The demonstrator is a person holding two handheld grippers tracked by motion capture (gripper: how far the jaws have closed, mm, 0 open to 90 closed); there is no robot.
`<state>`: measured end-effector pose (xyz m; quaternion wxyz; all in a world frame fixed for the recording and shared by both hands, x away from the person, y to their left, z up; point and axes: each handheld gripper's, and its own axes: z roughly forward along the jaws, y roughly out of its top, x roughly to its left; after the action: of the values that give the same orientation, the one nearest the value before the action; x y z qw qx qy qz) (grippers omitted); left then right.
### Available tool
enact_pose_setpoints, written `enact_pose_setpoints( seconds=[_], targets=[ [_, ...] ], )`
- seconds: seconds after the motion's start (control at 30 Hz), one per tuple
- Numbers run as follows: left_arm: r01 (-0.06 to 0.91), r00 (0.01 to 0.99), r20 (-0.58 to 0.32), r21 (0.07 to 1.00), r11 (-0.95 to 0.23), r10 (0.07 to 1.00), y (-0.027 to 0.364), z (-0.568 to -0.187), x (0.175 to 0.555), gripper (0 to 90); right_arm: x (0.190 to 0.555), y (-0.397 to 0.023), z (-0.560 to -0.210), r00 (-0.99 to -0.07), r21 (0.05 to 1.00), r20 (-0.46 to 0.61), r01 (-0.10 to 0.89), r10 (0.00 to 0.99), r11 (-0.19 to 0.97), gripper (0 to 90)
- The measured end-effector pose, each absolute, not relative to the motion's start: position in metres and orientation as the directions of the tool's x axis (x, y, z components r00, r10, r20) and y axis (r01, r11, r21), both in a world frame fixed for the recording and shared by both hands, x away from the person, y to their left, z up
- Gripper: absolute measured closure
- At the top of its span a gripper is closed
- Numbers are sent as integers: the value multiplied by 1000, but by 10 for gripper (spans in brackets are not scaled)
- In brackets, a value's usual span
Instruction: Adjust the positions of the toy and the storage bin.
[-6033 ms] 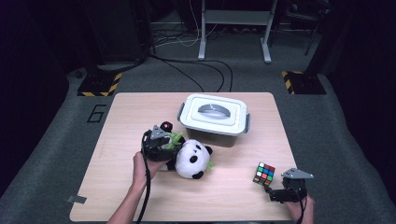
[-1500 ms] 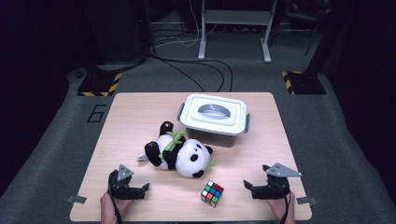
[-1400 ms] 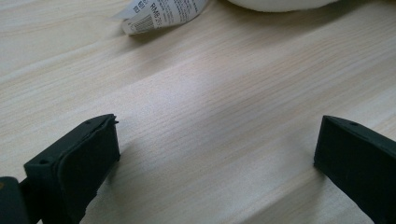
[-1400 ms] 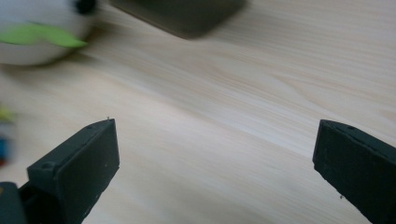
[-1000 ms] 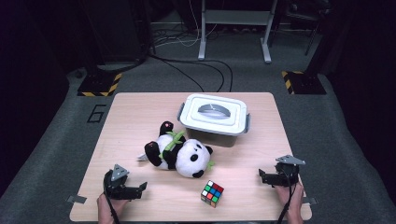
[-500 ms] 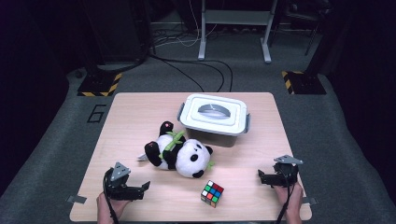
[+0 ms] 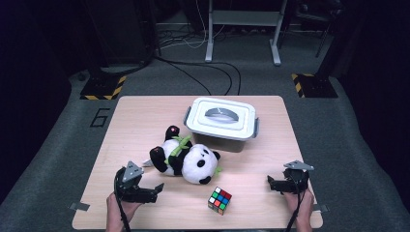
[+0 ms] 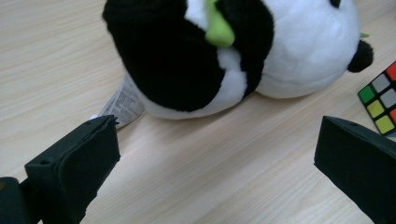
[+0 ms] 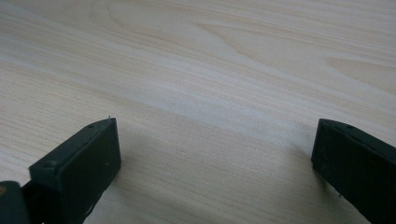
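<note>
Grey carpet surrounds one pale wooden bench, seen from above, with dark room beyond it. Three things lie on the bench: one plush panda, one colour cube and one lidded plastic box.

One plush panda lies on its side near the middle of the bench, black limbs toward the left, white head toward the right, with a green strip across its chest. One white paper tag sticks out from under its body. One white plastic box with a grey handle on its closed lid sits just behind the panda, touching or nearly touching it; which cannot be told. One colour cube with many-coloured squares rests in front of the panda's head, close to it but apart.

Two hands come in from the near edge, each holding one pair of tongs. The left tongs sit at the front left of the bench, pointing right toward the panda, jaws spread wide and holding nothing. In the left gripper view the panda's black and white body lies just ahead between the two black jaws, not touched, and a corner of the cube shows at the right edge.

The right tongs sit at the front right, well apart from the cube, jaws also spread wide and holding nothing, with bare wood between them.
</note>
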<state>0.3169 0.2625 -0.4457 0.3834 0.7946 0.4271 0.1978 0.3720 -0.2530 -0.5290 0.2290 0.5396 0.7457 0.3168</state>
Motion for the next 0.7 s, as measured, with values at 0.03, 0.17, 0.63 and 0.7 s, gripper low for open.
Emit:
enact_pose_setpoints(
  seconds=[0.03,0.17,0.63,0.7],
  targets=[
    [523,561,-8,779,-347,828,260,-444,317,0,372,-253,-529,-313,720,0,660,950,217,7],
    [512,572,-8,784,-350,820,254,-438,318,0,372,-253,-529,-314,719,-1,660,950,218,8],
    [467,639,12,789,-400,769,222,-425,319,0,372,-253,-529,-304,722,4,660,953,208,16],
    [456,651,7,795,-399,759,217,-425,318,0,372,-253,-529,-305,720,1,661,952,211,16]
  ],
)
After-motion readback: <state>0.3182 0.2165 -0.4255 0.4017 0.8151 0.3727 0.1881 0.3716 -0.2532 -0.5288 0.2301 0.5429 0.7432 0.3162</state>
